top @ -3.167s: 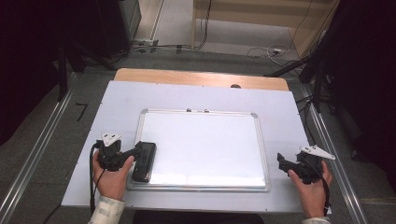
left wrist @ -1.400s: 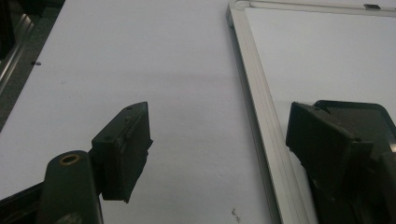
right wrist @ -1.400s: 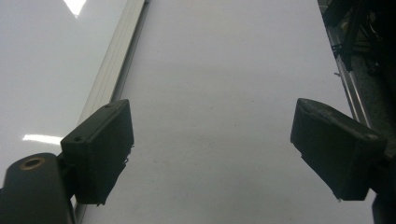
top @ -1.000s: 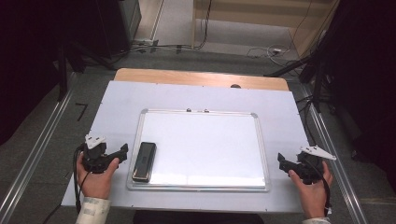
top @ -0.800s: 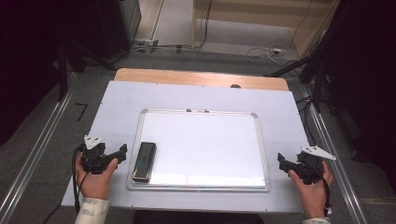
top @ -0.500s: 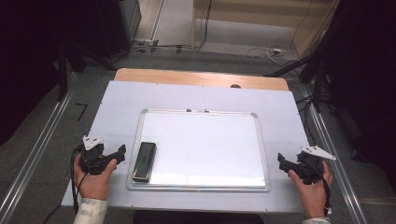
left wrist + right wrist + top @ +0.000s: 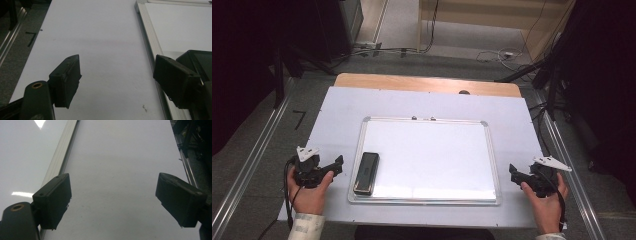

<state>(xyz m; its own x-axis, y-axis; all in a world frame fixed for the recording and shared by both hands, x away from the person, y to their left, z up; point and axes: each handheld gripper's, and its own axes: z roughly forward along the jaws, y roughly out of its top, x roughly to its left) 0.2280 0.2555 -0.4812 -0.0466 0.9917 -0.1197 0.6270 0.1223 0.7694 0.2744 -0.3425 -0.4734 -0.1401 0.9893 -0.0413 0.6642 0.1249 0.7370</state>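
Both my grippers, left and right, rest on the table with jaws apart, holding nothing. They flank the whiteboard, leaving it free; the eraser lies on its near-left corner, just beside my left jaws, an easy reach.

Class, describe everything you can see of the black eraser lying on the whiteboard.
The black eraser is a flat, oblong block with rounded corners and a slightly glossy top, plastic by the look of it. It lies flat in the near left corner of the whiteboard, its long side running along the board's left frame, its near end close to the bottom frame. Nothing grips it: the left hand-held gripper stands open beside it, over the table, apart from it.
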